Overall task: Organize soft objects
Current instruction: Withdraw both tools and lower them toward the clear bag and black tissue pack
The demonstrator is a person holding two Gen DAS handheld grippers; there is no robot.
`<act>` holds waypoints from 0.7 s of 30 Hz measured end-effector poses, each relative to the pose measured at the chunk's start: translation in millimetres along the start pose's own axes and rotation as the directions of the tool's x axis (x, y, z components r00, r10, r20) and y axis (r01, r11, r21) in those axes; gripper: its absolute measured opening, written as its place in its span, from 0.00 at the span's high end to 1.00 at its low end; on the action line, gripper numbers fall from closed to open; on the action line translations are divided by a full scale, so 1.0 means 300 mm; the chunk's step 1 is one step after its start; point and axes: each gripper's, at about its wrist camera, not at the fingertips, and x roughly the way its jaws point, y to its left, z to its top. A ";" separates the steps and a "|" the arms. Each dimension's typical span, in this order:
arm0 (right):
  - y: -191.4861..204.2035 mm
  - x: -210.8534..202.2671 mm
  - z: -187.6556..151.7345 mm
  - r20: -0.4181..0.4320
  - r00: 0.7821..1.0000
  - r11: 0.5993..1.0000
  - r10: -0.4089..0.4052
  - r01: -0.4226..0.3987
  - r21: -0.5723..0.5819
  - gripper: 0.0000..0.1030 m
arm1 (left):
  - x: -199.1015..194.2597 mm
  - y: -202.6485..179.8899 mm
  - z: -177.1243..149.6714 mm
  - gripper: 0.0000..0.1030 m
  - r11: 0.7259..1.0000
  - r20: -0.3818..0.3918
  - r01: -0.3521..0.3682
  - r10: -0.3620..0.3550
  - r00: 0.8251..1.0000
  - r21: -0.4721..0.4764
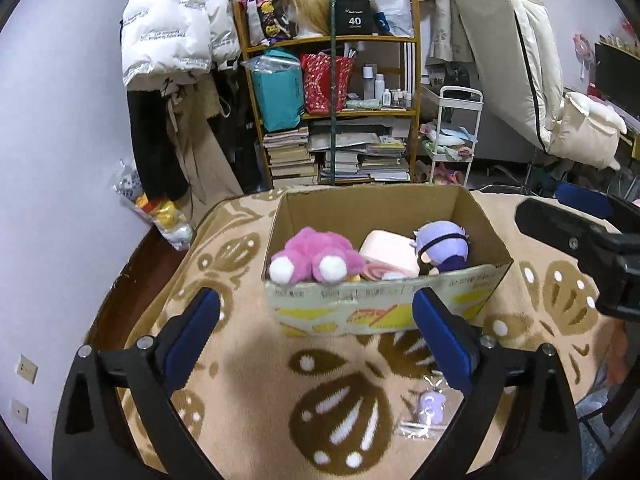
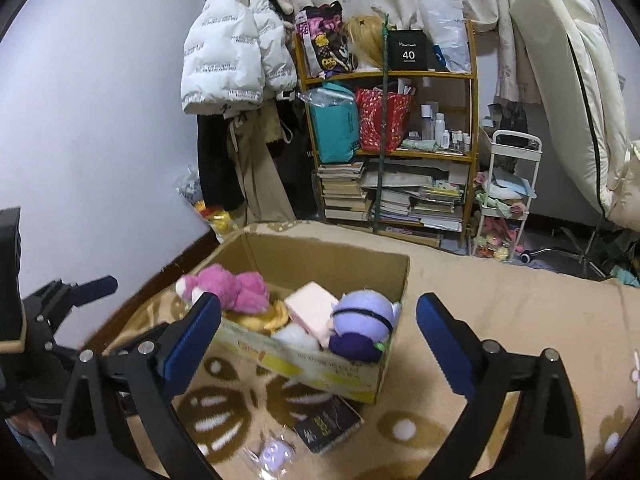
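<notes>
One cardboard box (image 1: 384, 304) sits on one patterned blanket (image 1: 248, 392). In the box are four soft things that can be counted: one pink plush (image 1: 312, 252) at the left, one yellow plush (image 2: 262, 318) under it, one pale pink cushion (image 1: 390, 250) in the middle and one purple doll (image 1: 442, 246) at the right. On the near blanket lie one small bagged purple toy (image 1: 428, 410) and one dark packet (image 2: 328, 426).

Your box (image 1: 384, 304) sits on the blanket (image 1: 248, 392), open upward. In it, the bear (image 1: 312, 256) lies left, the cushion (image 1: 390, 250) in the middle, the doll (image 1: 442, 246) right. Near you, before the box, a small packet (image 1: 428, 408) lies on the blanket, a flat case (image 2: 328, 426) just right of it. Behind the box, far off, stands the shelf (image 1: 332, 112), coats (image 1: 168, 40) to its left, a trolley (image 1: 456, 128) to its right
</notes>
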 end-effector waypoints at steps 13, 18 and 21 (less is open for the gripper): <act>0.008 -0.022 -0.102 -0.083 0.997 1.000 -0.001 0.002 0.022 0.00 | -0.040 -0.016 -0.101 0.07 1.000 -0.058 0.003 -0.003 0.998 0.005; 0.002 -0.010 -0.134 -0.118 0.993 0.999 -0.004 0.008 0.032 0.00 | -0.037 -0.038 -0.122 0.07 1.000 -0.070 0.013 -0.012 0.997 0.018; -0.005 0.006 -0.137 -0.133 0.991 0.999 -0.008 0.013 0.041 0.00 | -0.023 -0.056 -0.131 0.07 0.999 -0.072 0.022 -0.020 0.997 0.031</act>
